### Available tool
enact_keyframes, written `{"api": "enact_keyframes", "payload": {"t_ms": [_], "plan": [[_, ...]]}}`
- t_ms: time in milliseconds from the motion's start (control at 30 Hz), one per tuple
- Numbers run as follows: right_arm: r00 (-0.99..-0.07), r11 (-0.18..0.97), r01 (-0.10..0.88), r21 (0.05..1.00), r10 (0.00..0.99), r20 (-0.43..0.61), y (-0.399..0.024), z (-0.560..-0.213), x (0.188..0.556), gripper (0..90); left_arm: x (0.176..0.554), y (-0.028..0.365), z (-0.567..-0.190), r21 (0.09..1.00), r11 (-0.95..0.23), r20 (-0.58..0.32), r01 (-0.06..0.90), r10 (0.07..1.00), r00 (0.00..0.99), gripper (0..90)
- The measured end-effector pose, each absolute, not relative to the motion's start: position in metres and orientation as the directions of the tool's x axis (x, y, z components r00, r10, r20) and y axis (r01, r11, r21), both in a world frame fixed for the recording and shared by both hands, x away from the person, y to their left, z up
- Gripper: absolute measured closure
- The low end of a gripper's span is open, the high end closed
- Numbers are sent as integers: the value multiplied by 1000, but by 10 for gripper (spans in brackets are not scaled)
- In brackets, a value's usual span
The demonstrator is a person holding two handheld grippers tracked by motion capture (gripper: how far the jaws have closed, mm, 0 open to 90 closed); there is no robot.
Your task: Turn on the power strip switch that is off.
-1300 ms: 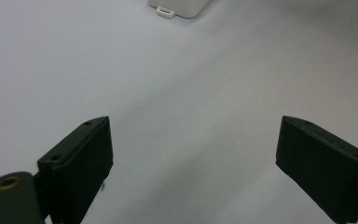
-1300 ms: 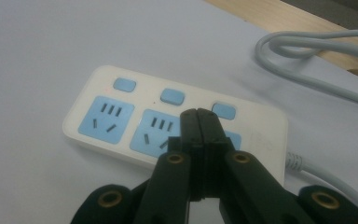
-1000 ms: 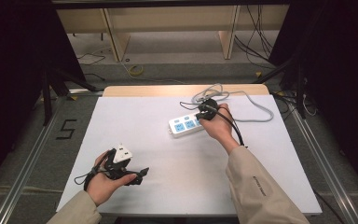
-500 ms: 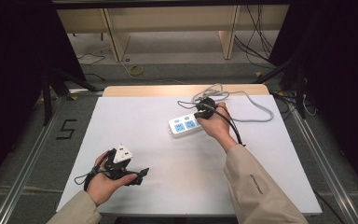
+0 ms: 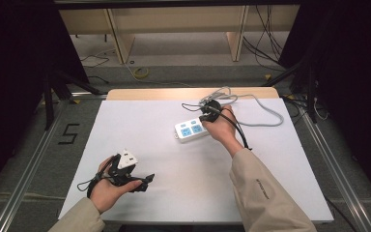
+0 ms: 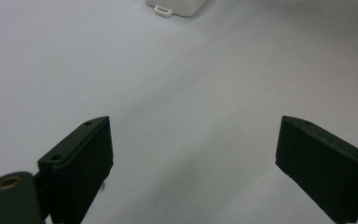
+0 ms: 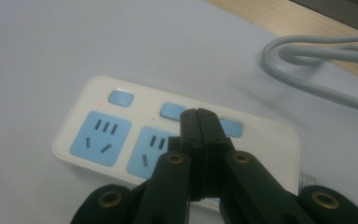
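A white power strip (image 5: 192, 129) with blue sockets and blue buttons lies on the white table top (image 5: 164, 159), right of centre. In the right gripper view the strip (image 7: 98, 135) sits just under my right gripper (image 7: 199, 114), whose jaws are pressed together with nothing between them, tips over the row of buttons. From above, the right gripper (image 5: 207, 113) hovers at the strip's far right end. My left gripper (image 5: 145, 181) rests near the front left of the table, its jaws (image 6: 193, 158) wide apart over bare table. A corner of the strip (image 6: 175, 7) lies far ahead of it.
The strip's grey cable (image 5: 251, 108) coils at the back right of the table (image 7: 317, 70). A wooden edge (image 5: 188, 93) runs along the table's far side. Black frame legs (image 5: 53, 92) and cables stand on the floor beyond.
The right hand has shifted slightly over the power strip's far end. The left hand has stayed in place.
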State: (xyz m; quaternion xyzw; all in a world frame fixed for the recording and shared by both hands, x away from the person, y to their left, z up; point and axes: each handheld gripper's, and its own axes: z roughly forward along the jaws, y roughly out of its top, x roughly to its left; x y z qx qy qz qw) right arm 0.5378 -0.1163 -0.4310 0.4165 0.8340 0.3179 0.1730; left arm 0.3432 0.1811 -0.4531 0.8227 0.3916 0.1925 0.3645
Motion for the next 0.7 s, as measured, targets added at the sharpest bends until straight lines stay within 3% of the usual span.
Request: {"api": "enact_keyframes", "payload": {"t_ms": [700], "plan": [[-597, 453, 588, 670, 802, -19, -104, -434, 546, 900, 343, 180, -453, 751, -425, 28, 505, 784, 620, 107]]}}
